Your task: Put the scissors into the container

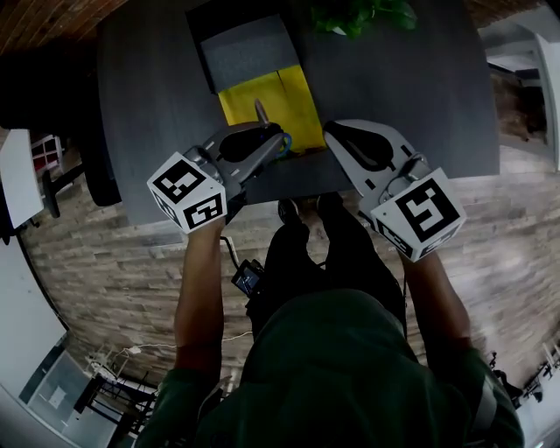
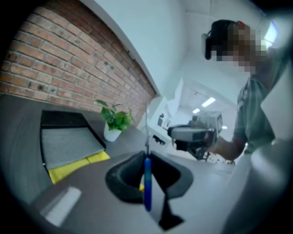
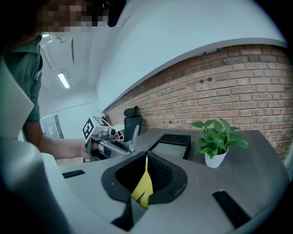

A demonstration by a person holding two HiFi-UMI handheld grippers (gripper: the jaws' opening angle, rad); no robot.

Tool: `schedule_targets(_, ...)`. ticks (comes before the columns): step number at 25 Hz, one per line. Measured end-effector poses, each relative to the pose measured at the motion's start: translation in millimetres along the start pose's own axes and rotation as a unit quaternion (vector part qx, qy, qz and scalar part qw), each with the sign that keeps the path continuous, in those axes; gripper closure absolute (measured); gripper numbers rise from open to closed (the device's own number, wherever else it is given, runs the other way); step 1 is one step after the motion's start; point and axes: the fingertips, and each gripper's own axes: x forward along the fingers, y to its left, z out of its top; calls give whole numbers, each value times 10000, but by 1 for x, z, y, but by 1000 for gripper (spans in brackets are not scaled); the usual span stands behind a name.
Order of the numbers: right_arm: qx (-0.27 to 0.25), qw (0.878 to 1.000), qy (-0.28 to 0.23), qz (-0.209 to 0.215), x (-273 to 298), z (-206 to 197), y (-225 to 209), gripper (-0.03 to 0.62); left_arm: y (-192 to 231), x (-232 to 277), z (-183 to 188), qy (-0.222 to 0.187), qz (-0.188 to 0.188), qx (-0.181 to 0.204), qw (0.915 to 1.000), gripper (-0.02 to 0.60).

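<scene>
The scissors (image 1: 260,112) have a blue handle (image 2: 147,183) and a thin metal blade. My left gripper (image 1: 271,142) is shut on that handle, blade pointing away from me over the yellow container (image 1: 280,101). That container lies flat on the dark table, partly under a grey pad (image 1: 249,52). My right gripper (image 1: 332,131) sits at the container's near right corner, shut on a yellow flap (image 3: 143,185). In the right gripper view the left gripper (image 3: 107,139) and the blade (image 3: 134,135) show to the left. Whether the flap belongs to the container I cannot tell.
A potted plant (image 1: 363,16) stands at the table's far edge, right of the grey pad. A black tray (image 2: 62,119) lies under that pad. A black office chair (image 3: 132,119) stands beyond the table. The table's near edge (image 1: 175,214) is just below both grippers.
</scene>
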Motion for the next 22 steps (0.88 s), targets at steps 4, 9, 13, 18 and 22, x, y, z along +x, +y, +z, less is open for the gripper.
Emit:
schedule_targets(4, 87, 9998, 159, 81, 33, -14, -1, 586, 28, -2, -21, 175, 11, -206, 9996, 552)
schedule_targets(9, 162, 9993, 309, 128, 53, -26, -12, 586, 50, 7, -34, 330, 21, -413, 9986, 552)
schedule_targets(13, 189, 9989, 398, 145, 63, -34, -19, 586, 63, 15, -45, 480, 48, -555, 9973, 551)
schedule_targets(18, 266, 9982, 501, 176, 70, -48, -26, 586, 72, 25, -63, 609, 28, -774, 9951, 552)
schedule_targets(22, 323, 9978, 558, 175, 75, -58, -31, 586, 79, 32, -76, 738, 21, -891, 9933, 551)
